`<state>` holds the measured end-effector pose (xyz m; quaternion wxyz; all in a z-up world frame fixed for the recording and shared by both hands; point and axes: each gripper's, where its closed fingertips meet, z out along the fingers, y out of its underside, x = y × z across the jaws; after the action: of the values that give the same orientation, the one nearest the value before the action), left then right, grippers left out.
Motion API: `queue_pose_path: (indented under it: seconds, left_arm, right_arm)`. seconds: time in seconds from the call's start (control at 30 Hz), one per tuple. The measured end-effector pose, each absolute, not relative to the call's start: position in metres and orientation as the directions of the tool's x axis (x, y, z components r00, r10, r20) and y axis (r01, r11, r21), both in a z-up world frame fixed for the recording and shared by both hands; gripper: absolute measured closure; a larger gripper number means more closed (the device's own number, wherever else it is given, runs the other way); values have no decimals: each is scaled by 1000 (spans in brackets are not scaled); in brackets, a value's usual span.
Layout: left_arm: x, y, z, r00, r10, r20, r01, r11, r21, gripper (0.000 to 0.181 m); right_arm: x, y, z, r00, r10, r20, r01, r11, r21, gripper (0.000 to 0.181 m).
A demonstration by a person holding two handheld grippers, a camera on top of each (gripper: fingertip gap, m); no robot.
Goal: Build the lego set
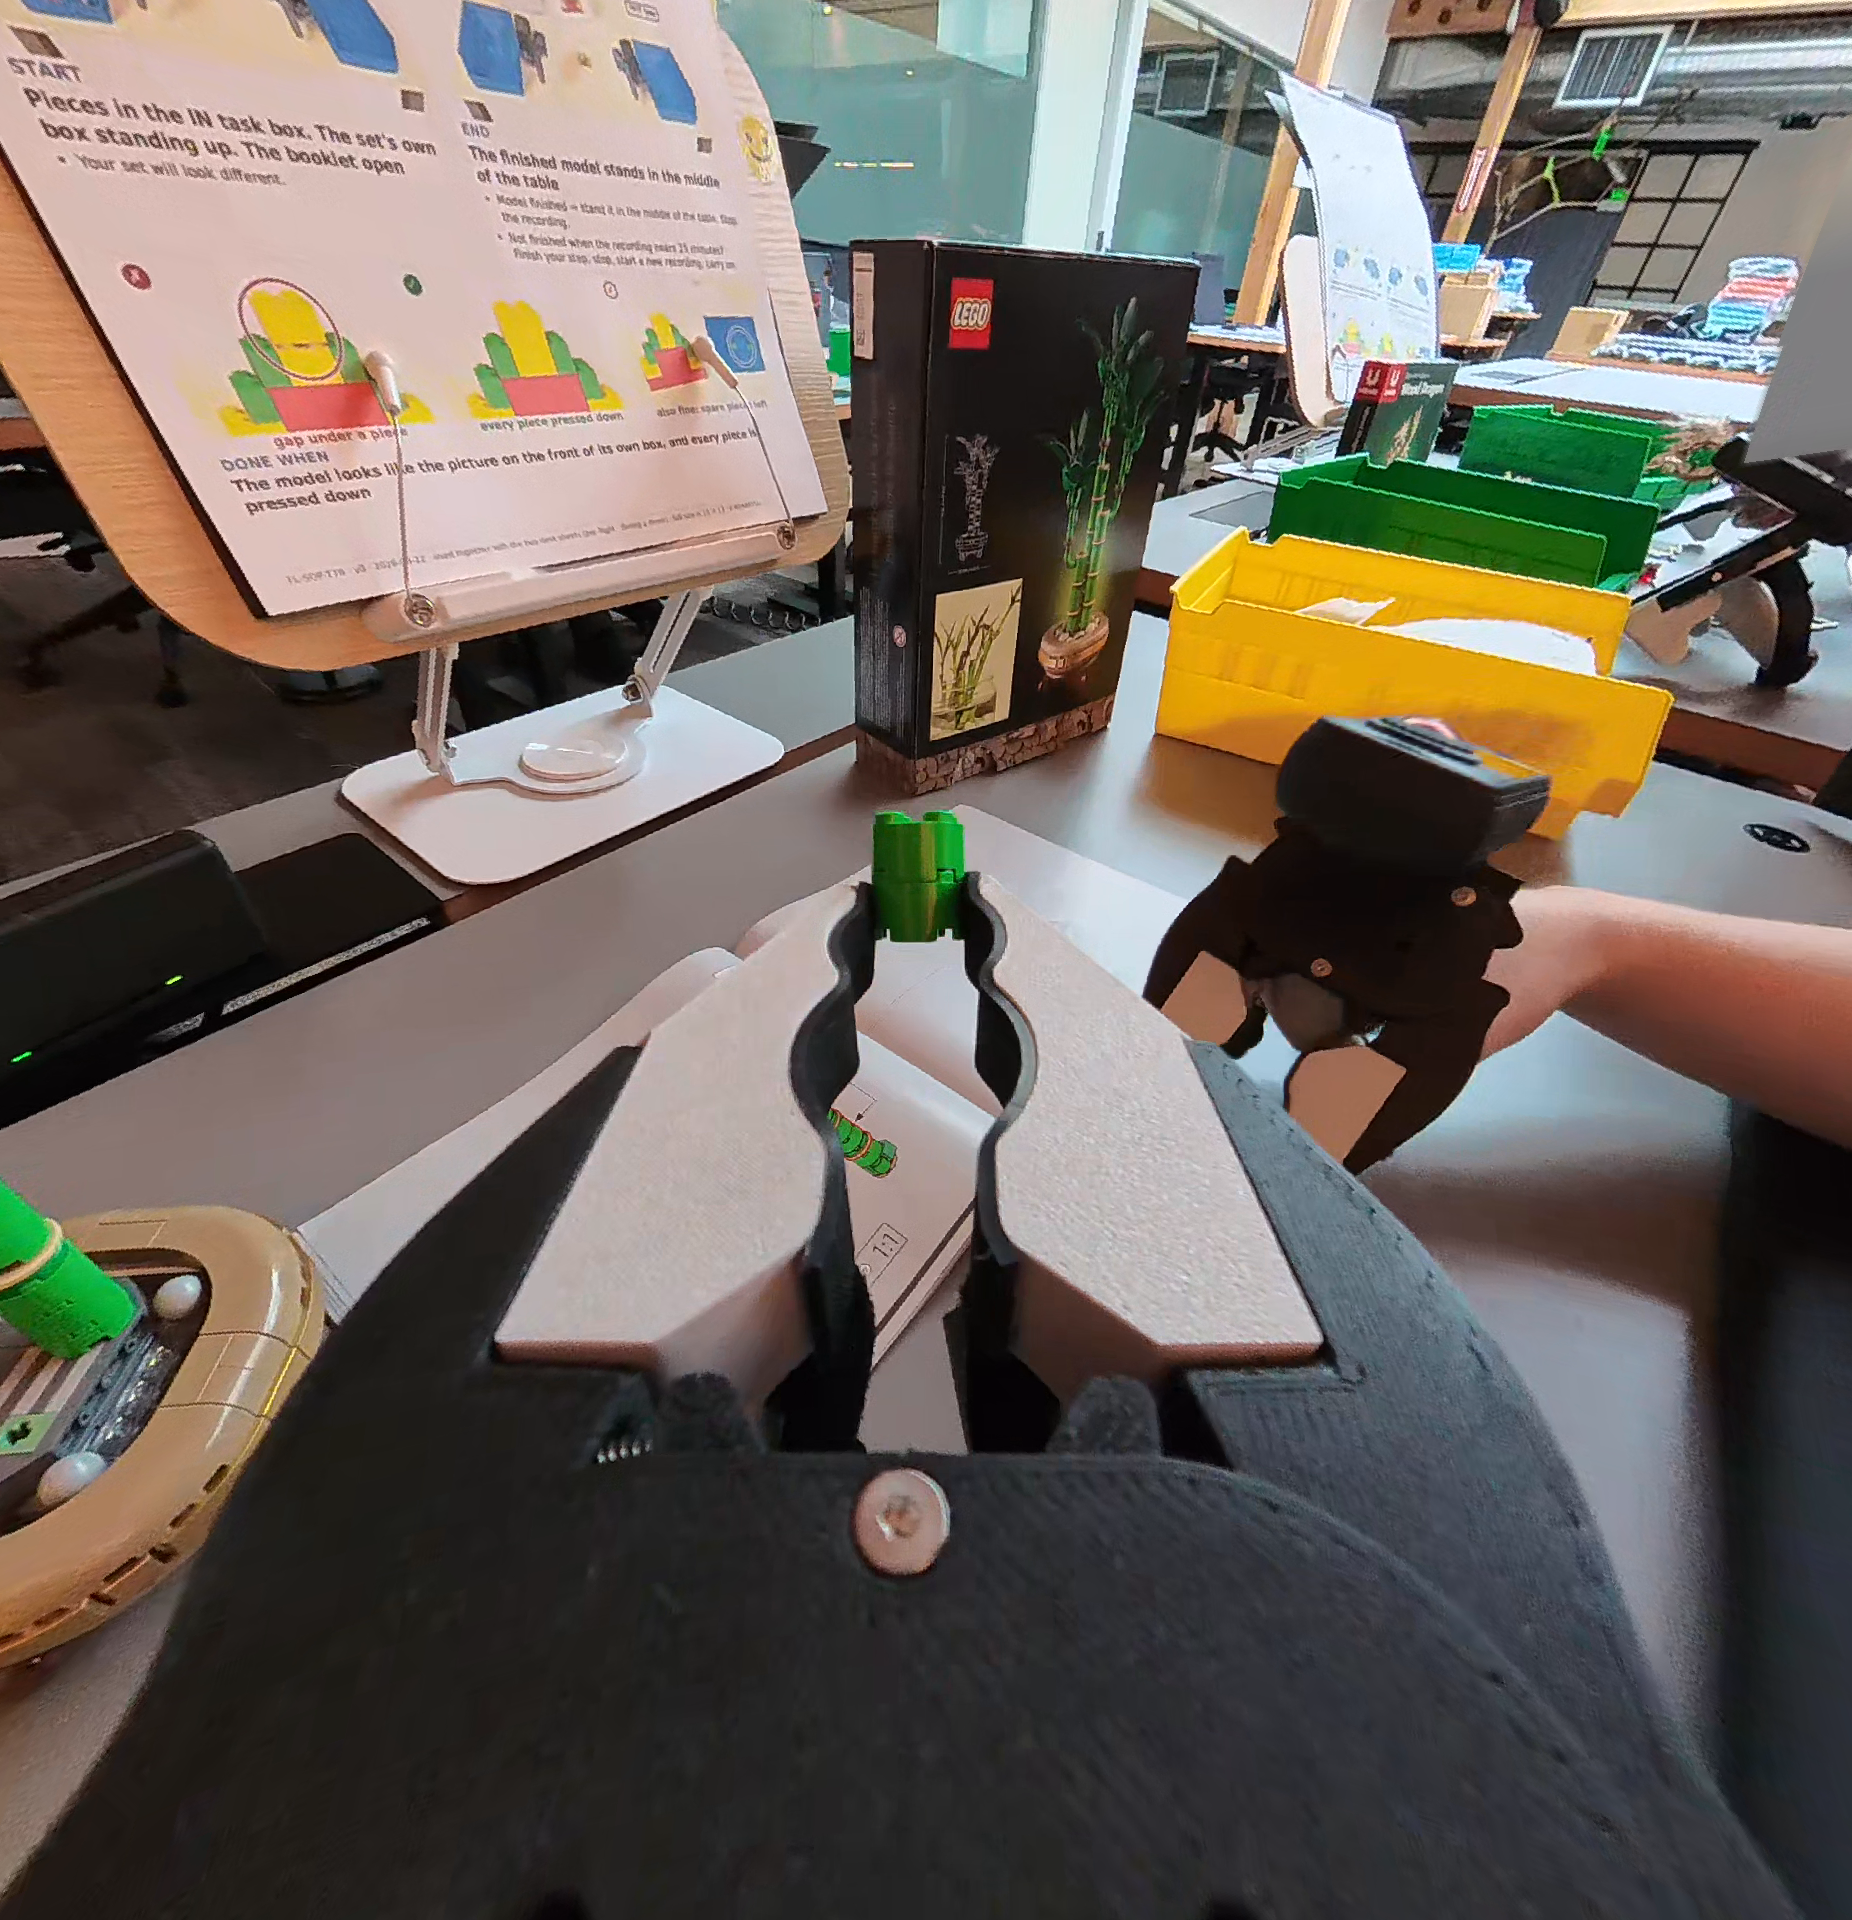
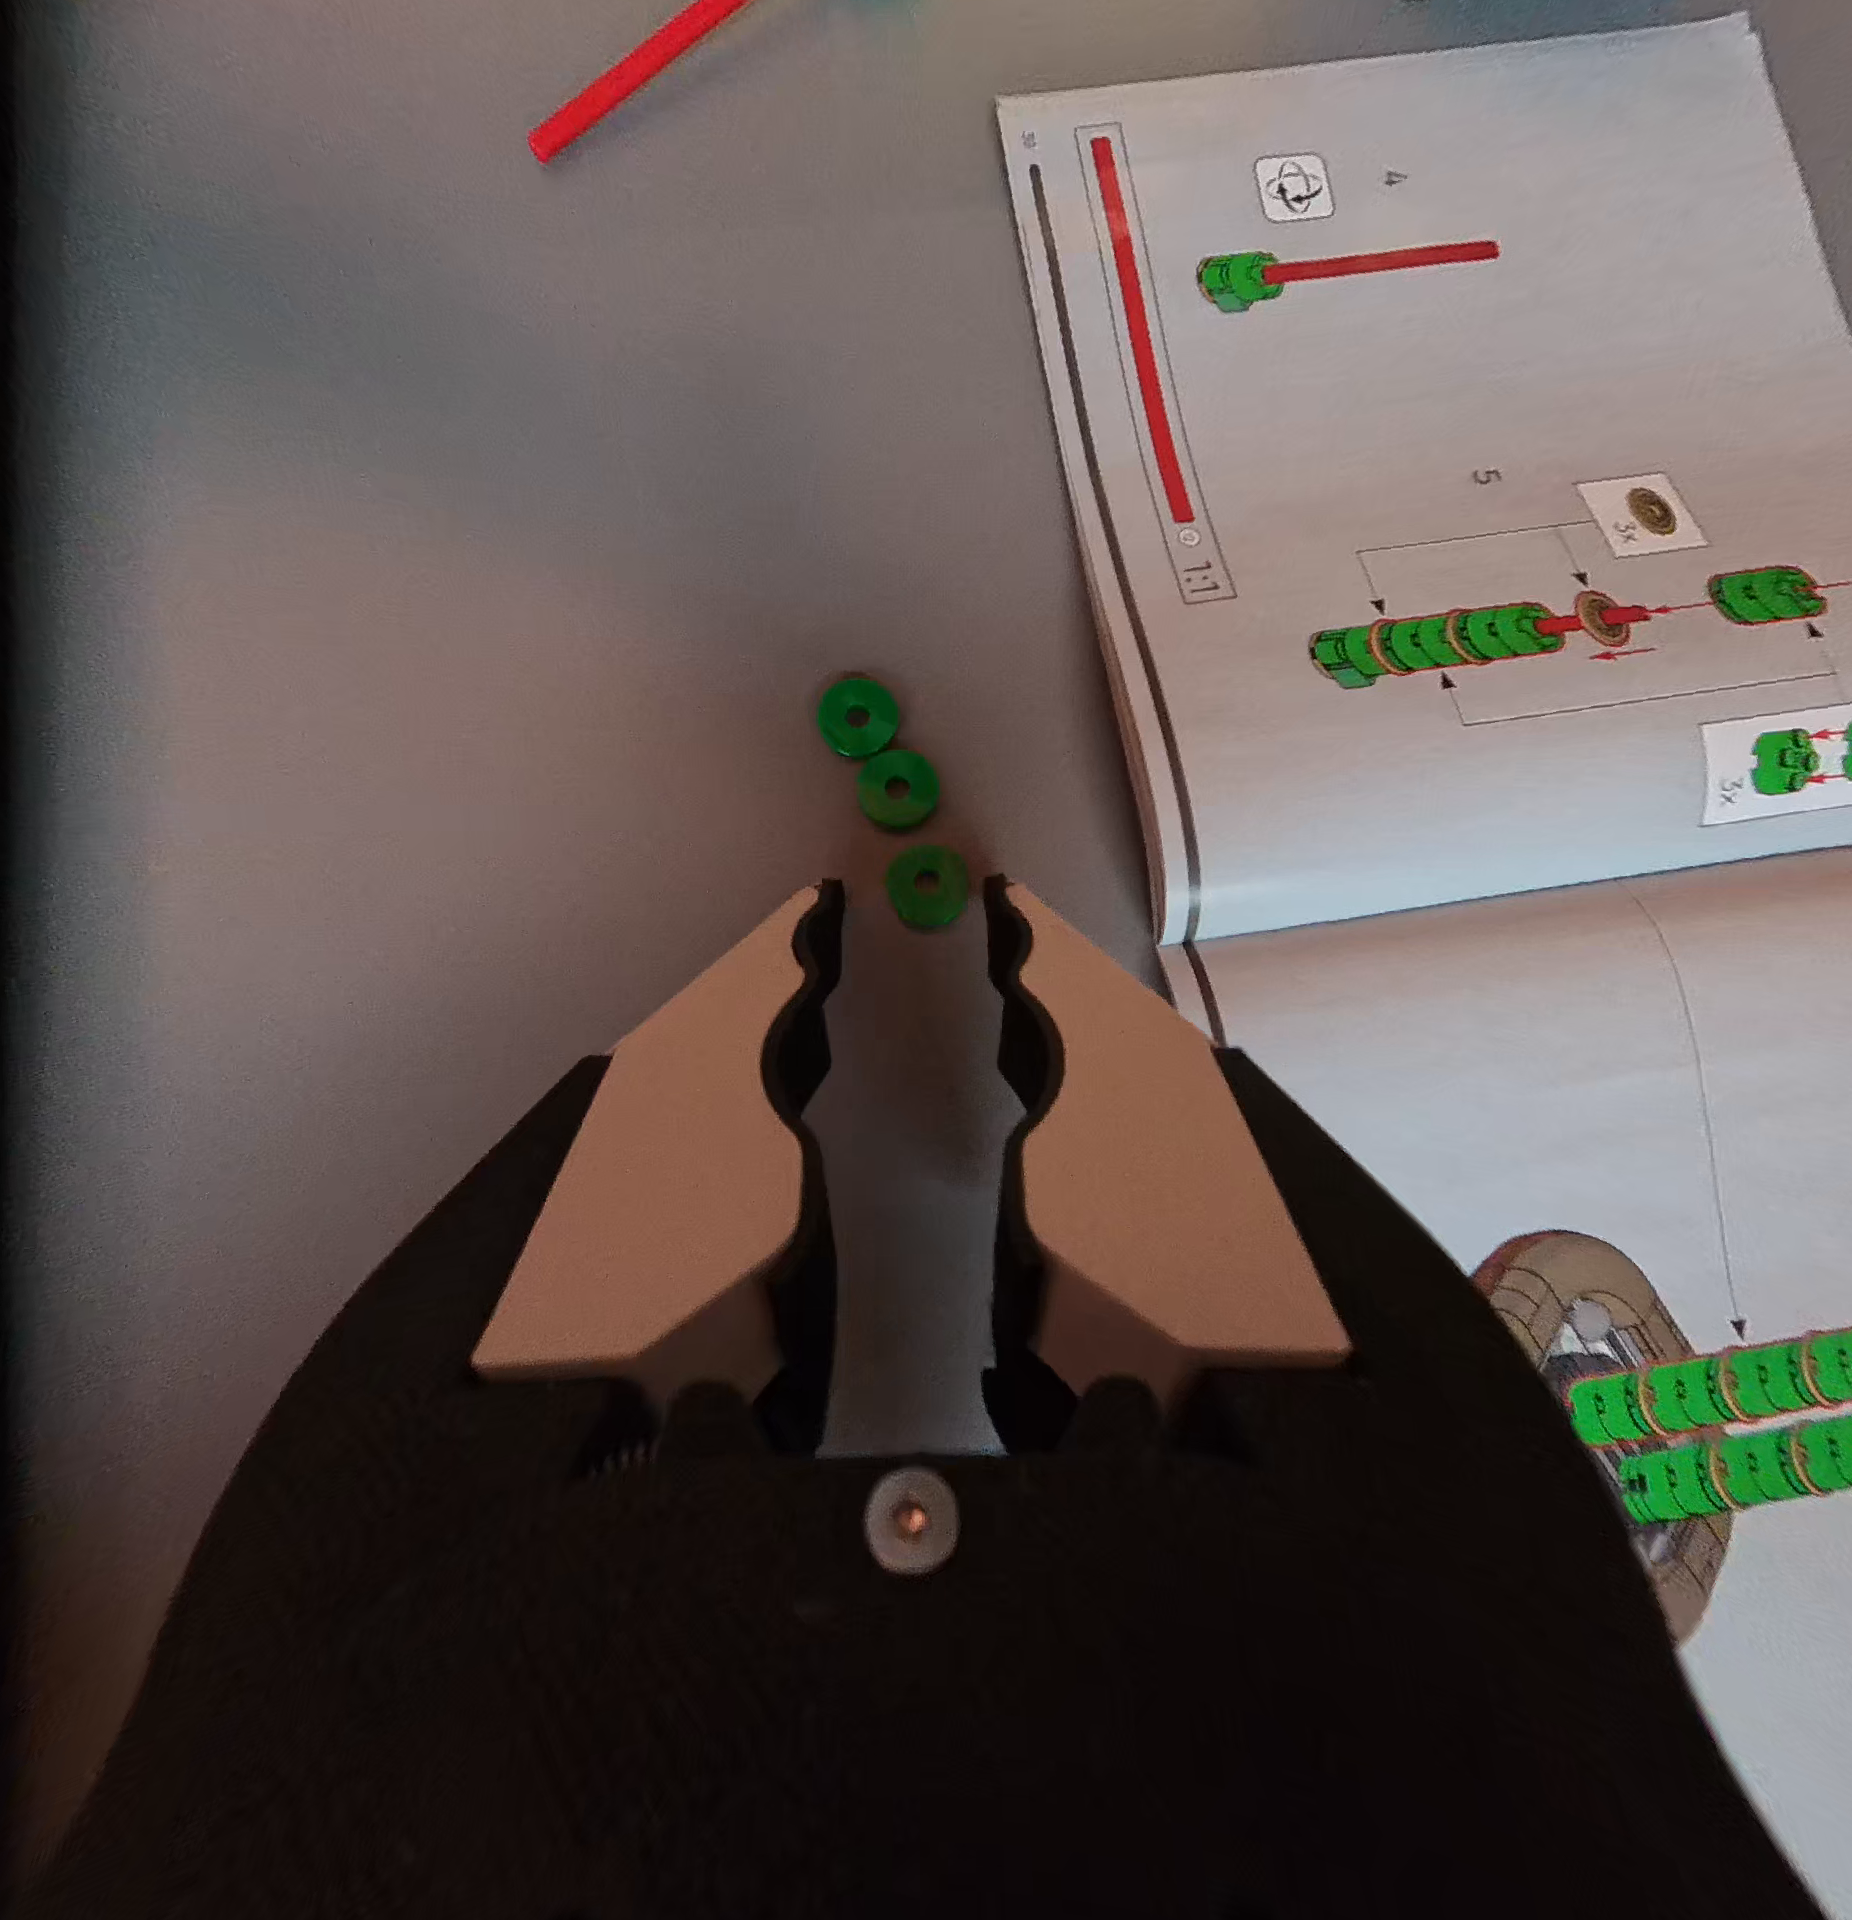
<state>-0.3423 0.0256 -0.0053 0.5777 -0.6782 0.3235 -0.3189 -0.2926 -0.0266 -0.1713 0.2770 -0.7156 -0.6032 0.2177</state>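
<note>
While the left gripper (image 1: 917,896) pinches a green piece (image 1: 916,875), white material fills the yellow bin (image 1: 1400,675); right gripper (image 2: 914,885) spread.

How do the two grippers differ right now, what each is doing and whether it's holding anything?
The left gripper is shut on a stack of green bricks, lifted above the booklet; the right gripper is open and holds nothing. The left one points roughly level across the table; the right one points down at it, its jaws either side of the nearest of three green rings. Both have tan fingers on a black body.
</note>
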Motion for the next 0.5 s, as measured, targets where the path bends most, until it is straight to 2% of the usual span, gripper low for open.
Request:
queue_pose_path:
  seconds: [0.17,0.27,0.5]
  left_arm:
    - [-340,24,-8,577,-815,55,-89,-129,-988,167]
    - [-340,26,-12,585,-810,41,-113,-131,-985,167]
    - [-330,22,-17,554,-833,11,-146,-110,-983,166]
  right_arm:
    - [-293,-26,-173,181,983,-22,728,-149,-669,158]
    - [-293,-26,-173,172,984,-42,714,-154,-683,166]
    - [-286,-23,-153,156,987,-39,684,-136,-717,167]
